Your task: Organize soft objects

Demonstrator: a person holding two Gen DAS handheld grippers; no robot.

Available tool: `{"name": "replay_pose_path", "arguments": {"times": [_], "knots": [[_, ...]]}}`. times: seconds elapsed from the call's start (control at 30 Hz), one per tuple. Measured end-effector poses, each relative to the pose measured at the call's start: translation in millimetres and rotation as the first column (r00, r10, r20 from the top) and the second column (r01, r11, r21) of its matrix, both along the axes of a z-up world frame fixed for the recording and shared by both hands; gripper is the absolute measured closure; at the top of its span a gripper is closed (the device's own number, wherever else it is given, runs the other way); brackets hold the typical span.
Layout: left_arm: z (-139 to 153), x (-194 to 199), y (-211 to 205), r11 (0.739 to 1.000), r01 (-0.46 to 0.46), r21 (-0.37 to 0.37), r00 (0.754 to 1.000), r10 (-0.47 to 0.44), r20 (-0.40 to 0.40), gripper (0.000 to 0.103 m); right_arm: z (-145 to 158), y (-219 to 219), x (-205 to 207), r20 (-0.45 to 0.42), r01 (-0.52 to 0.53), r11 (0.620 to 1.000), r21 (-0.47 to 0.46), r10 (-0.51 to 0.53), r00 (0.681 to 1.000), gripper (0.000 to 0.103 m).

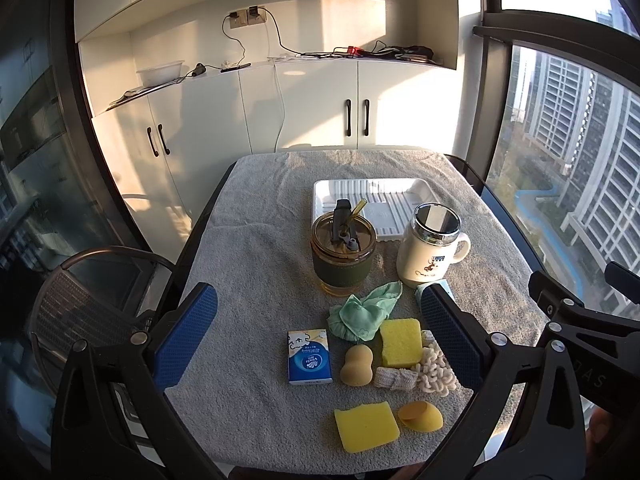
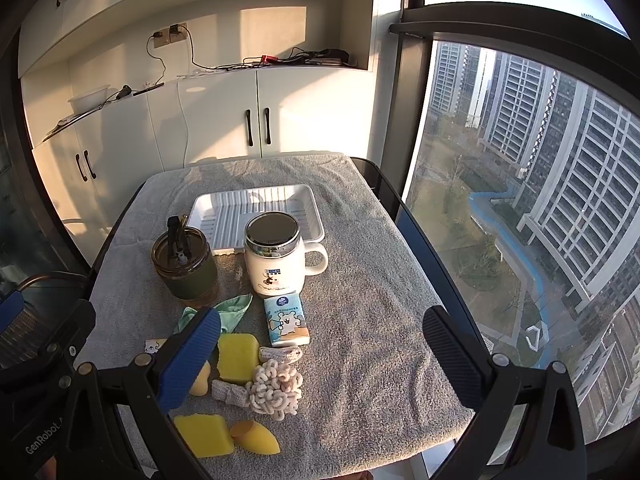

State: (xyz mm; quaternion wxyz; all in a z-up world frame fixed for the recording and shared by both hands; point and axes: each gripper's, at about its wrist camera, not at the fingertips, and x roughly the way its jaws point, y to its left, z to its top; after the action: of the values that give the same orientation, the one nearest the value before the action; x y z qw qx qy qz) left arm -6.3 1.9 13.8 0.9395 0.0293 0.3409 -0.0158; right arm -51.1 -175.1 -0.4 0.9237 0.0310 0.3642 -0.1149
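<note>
Soft items lie at the near end of the towel-covered table: a green cloth (image 1: 362, 312), two yellow sponges (image 1: 401, 342) (image 1: 366, 426), two orange makeup sponges (image 1: 356, 366) (image 1: 422, 416), a cream chenille scrubber (image 1: 436, 368) and two tissue packs (image 1: 310, 356) (image 2: 286, 322). A white tray (image 1: 374, 202) sits empty at the back. My left gripper (image 1: 316, 340) is open above the items. My right gripper (image 2: 320, 360) is open above the scrubber (image 2: 276, 390) and holds nothing.
A lidded glass tumbler with straw (image 1: 344, 256) and a white mug with a mirrored lid (image 1: 430, 250) stand between the soft items and the tray. White cabinets (image 1: 240, 120) stand behind the table. A large window (image 2: 520, 200) is to the right, a chair (image 1: 80, 312) to the left.
</note>
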Motion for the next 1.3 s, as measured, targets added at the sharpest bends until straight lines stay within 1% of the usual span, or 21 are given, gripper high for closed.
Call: {"name": "replay_pose_path", "arguments": {"times": [0.87, 1.13, 1.3], "knots": [[-4.8, -0.8, 1.4, 1.000, 0.001, -0.002, 1.000, -0.001, -0.009, 0.000, -2.1, 0.2, 0.6, -0.004, -0.001, 1.000, 0.005, 0.001, 1.000, 0.000], [-19.9, 7.3, 1.3, 1.000, 0.012, -0.003, 0.999, -0.013, -0.039, 0.000, -10.8, 0.0, 4.3, -0.029, -0.006, 1.000, 0.015, 0.007, 1.000, 0.000], [-36.1, 13.0, 6.1, 1.000, 0.013, 0.008, 0.997, -0.012, -0.081, 0.000, -27.1, 2.1, 11.3, -0.066, -0.033, 0.999, 0.028, 0.035, 0.997, 0.000]]}}
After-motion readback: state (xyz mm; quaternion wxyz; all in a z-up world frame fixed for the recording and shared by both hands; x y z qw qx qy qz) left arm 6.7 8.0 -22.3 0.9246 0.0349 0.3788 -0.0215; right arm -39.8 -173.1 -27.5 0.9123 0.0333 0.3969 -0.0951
